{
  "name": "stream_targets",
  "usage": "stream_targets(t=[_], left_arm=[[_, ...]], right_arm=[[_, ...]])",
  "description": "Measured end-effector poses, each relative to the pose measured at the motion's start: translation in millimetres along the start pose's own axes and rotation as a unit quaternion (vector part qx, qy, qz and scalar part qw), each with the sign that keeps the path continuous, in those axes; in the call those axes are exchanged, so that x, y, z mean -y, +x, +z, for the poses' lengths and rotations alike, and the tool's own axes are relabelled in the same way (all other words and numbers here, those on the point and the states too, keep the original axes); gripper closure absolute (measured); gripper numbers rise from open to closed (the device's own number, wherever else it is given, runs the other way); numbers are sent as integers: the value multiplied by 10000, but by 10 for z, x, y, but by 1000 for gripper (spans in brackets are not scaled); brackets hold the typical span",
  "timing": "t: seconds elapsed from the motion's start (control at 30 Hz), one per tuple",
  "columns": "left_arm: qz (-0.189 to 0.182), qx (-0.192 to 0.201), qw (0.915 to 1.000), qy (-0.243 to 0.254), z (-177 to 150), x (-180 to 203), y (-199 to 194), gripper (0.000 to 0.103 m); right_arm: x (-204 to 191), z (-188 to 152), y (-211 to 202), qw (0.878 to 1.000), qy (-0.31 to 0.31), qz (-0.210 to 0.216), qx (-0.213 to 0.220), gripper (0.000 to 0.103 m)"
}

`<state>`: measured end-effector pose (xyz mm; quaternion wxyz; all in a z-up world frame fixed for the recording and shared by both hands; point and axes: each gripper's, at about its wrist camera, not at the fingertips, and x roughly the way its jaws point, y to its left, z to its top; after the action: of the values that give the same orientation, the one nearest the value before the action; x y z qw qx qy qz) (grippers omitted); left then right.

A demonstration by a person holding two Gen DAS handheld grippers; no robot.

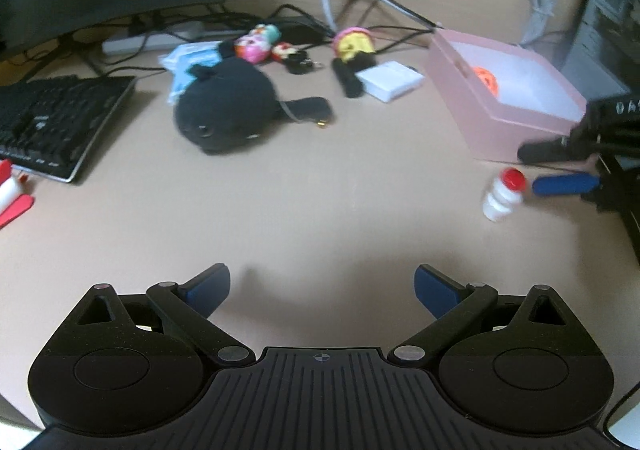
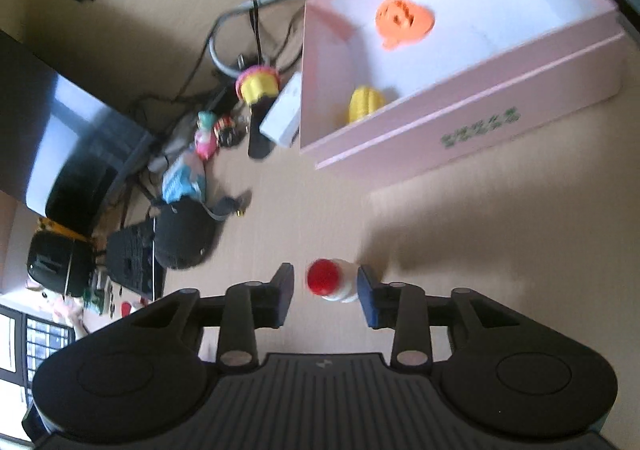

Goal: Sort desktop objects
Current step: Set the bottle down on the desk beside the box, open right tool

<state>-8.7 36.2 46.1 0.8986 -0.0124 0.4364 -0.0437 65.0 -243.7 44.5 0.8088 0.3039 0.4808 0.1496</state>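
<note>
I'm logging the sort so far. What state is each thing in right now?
Pink box: open, holds an orange toy and a yellow toy.
Bottle: upright on the desk, red cap on, between the right gripper's open fingers, not clamped.
Left gripper: open, empty.
Black plush: lying on the desk, unsorted.

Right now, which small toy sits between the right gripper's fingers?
The white bottle with the red cap, between the open right gripper's fingers on the desk; the orange toy and yellow toy lie in the pink box.
</note>
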Motion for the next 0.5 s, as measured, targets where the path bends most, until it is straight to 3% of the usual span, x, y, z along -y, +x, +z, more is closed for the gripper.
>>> stream_targets(t=[0.13,0.2,0.23,0.3,0.37,0.43,0.5], left_arm=[[27,49,9999,163,12,129,38,2],[208,180,9995,147,67,122,80,2],[309,242,9992,112,105,101,101,2],[487,384,9981,-8,209,26,147,2],[645,488,9966,-161,349,-63,206,2],[733,563,9953,-291,491,-146,286,2],[874,613,9935,-394,615,-218,403,2]], right_arm=[[-24,-75,-249,9962,-499,-334,626,44],[-32,-166,-395,9878,-944,-768,973,34],[-50,-226,-432,9808,-1205,-1030,1137,30],[-96,-394,-481,9579,-1843,-1614,1497,11],[-119,-589,-491,9317,-2459,-2027,1743,0],[-126,-781,-442,9075,-3008,-2316,1799,0],[-83,-921,-354,8978,-3265,-2455,1643,0]])
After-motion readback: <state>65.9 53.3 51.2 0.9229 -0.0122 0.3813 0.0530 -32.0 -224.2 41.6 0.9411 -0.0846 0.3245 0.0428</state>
